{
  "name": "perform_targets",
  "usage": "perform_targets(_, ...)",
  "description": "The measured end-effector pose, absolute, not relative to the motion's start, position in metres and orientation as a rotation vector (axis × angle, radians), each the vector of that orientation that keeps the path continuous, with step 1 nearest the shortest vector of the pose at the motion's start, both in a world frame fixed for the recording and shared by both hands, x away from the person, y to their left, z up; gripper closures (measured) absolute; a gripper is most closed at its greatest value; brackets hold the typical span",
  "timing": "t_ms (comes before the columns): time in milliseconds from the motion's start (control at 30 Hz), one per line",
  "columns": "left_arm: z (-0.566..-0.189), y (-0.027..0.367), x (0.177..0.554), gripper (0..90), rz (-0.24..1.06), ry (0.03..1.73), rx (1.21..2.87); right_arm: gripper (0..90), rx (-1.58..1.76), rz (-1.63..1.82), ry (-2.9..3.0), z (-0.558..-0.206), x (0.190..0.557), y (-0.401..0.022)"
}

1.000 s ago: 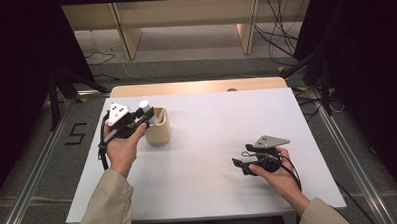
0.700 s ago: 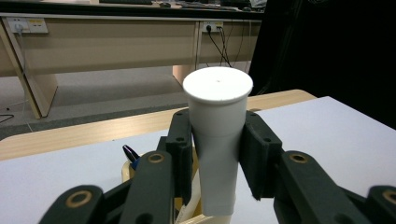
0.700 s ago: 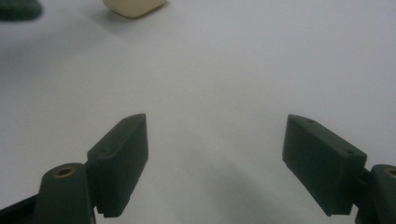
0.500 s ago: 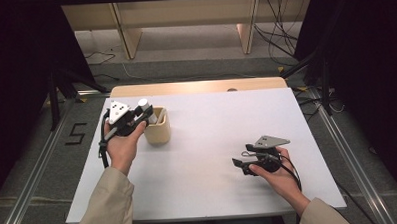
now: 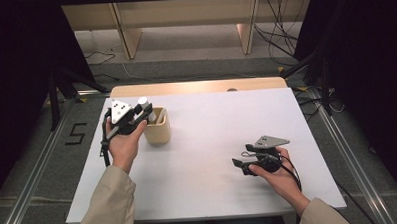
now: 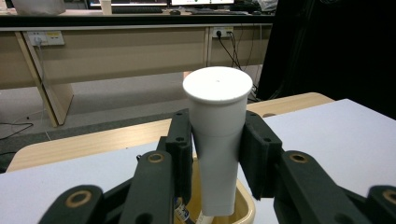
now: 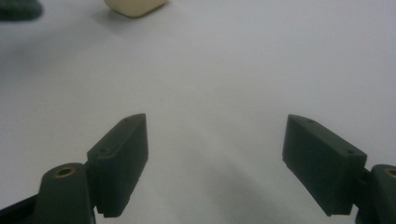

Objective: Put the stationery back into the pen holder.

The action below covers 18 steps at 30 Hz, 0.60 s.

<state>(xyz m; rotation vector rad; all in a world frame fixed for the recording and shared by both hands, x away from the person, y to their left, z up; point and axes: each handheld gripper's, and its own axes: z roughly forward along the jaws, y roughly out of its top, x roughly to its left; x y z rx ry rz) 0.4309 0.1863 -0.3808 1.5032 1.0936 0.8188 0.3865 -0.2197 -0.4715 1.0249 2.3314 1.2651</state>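
Observation:
My left gripper (image 6: 215,154) is shut on a white tapered tube with a flat round cap (image 6: 217,135), its pads pressed on both sides. The tube's lower end stands inside a beige cup (image 6: 243,215). From above, the left gripper (image 5: 145,114) sits at the table's left with the white tube (image 5: 142,102) over the beige cup (image 5: 157,127). My right gripper (image 5: 238,164) rests low at the table's right, held in the person's hand. In the right gripper view its jaws stand wide apart with nothing between them (image 7: 215,168), over bare white tabletop.
The white table (image 5: 212,126) has a wooden strip along its far edge. Beyond it are wooden bench legs and cables on the floor. A corner of the beige cup (image 7: 134,6) shows far off in the right gripper view.

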Motion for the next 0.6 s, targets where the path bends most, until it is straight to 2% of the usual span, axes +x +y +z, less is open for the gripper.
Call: perform_targets(600,-0.393,0.185,0.437,67.0,0.864,1.102,1.545,23.2,1.019,1.266,2.335,-0.472,0.387,-0.219)
